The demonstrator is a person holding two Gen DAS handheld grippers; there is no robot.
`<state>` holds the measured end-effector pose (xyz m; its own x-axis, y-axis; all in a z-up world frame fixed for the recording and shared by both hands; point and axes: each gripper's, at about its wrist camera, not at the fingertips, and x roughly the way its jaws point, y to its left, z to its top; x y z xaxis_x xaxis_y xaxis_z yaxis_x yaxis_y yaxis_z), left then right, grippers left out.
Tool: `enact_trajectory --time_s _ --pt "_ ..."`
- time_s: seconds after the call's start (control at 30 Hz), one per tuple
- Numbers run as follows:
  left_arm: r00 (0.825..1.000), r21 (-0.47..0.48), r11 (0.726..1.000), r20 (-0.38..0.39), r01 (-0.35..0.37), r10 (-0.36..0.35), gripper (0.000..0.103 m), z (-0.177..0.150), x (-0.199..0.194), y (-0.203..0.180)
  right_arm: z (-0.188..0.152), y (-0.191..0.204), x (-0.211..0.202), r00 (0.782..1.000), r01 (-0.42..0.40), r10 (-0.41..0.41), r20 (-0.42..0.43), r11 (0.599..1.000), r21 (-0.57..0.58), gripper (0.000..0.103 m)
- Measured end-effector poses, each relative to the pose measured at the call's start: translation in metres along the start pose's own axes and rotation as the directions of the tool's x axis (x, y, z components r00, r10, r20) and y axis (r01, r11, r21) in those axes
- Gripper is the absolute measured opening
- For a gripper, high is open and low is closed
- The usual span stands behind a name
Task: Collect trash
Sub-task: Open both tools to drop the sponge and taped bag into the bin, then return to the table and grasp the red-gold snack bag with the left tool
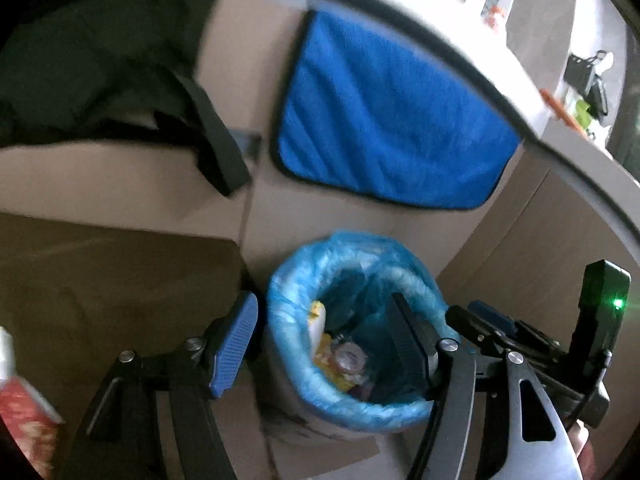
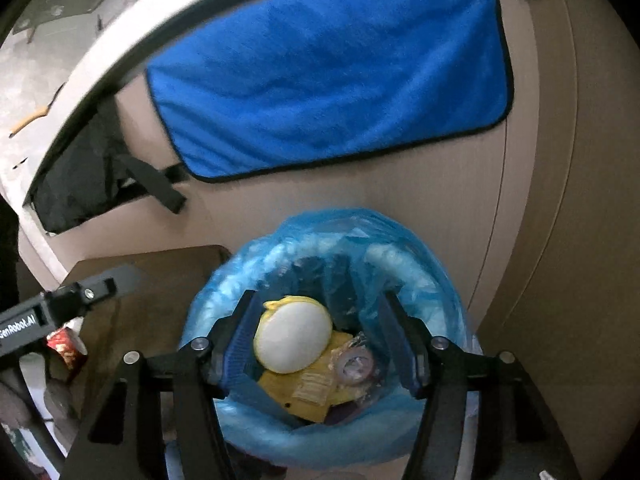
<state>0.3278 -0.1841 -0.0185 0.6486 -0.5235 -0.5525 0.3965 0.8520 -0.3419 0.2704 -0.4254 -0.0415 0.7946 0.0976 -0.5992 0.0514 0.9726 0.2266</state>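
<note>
Hovering: both claws hang above the trash bin [image 2: 332,344], which stands on the floor against a beige cabinet [image 2: 400,216].
Right claw [image 2: 324,344]: spread wide, nothing gripped; a white-and-yellow round item [image 2: 294,338] shows between its fingers, inside the bin.
Left claw [image 1: 326,344]: spread wide, released, over the bin's left rim.
Bin liner [image 1: 404,408]: blue plastic, folded over the rim.
Bin contents: yellow wrapper [image 2: 304,394], clear crumpled plastic [image 2: 354,364].
Blue cloth [image 2: 332,80]: hanging from the tabletop [image 1: 460,40] edge, above the bin.
Black fabric [image 1: 92,60]: left of the cloth.
</note>
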Motion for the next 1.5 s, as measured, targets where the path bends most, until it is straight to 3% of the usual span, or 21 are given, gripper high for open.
enact_trajectory --time_s 0.17,0.37,0.67,0.93,1.07,1.33,1.4,1.5 --pt "0.996 0.027 0.999 0.079 -0.042 0.04 0.067 -0.001 -0.059 0.027 -0.001 0.041 -0.023 0.999 -0.03 0.032 0.023 0.998 -0.057 0.058" --pt "0.984 -0.01 0.991 0.117 -0.137 0.137 0.067 -0.009 -0.121 0.09 -0.01 0.102 -0.039 0.996 -0.083 0.088 0.032 0.989 -0.12 0.061" --pt "0.941 -0.17 0.936 0.085 -0.309 0.326 0.067 -0.043 -0.182 0.225 -0.024 0.194 -0.031 0.978 -0.207 0.198 -0.063 0.95 -0.235 0.064" --pt "0.903 -0.237 0.877 -0.007 -0.418 0.429 0.067 -0.066 -0.188 0.321 -0.036 0.261 -0.015 0.957 -0.287 0.255 -0.137 0.9 -0.327 0.064" --pt "0.904 -0.181 0.886 -0.079 -0.427 0.42 0.067 -0.068 -0.17 0.35 -0.038 0.285 -0.002 0.951 -0.302 0.254 -0.174 0.883 -0.36 0.064" --pt "0.882 -0.092 0.883 -0.162 -0.46 0.442 0.066 -0.053 -0.129 0.38 -0.026 0.323 0.018 0.943 -0.326 0.268 -0.199 0.865 -0.38 0.064" --pt "0.881 -0.093 0.883 -0.172 -0.459 0.44 0.061 -0.053 -0.126 0.383 -0.019 0.334 0.021 0.943 -0.328 0.27 -0.196 0.861 -0.389 0.064" --pt "0.897 -0.1 0.897 -0.156 -0.43 0.413 0.033 -0.053 -0.131 0.384 -0.011 0.357 0.024 0.94 -0.336 0.278 -0.196 0.848 -0.41 0.064"
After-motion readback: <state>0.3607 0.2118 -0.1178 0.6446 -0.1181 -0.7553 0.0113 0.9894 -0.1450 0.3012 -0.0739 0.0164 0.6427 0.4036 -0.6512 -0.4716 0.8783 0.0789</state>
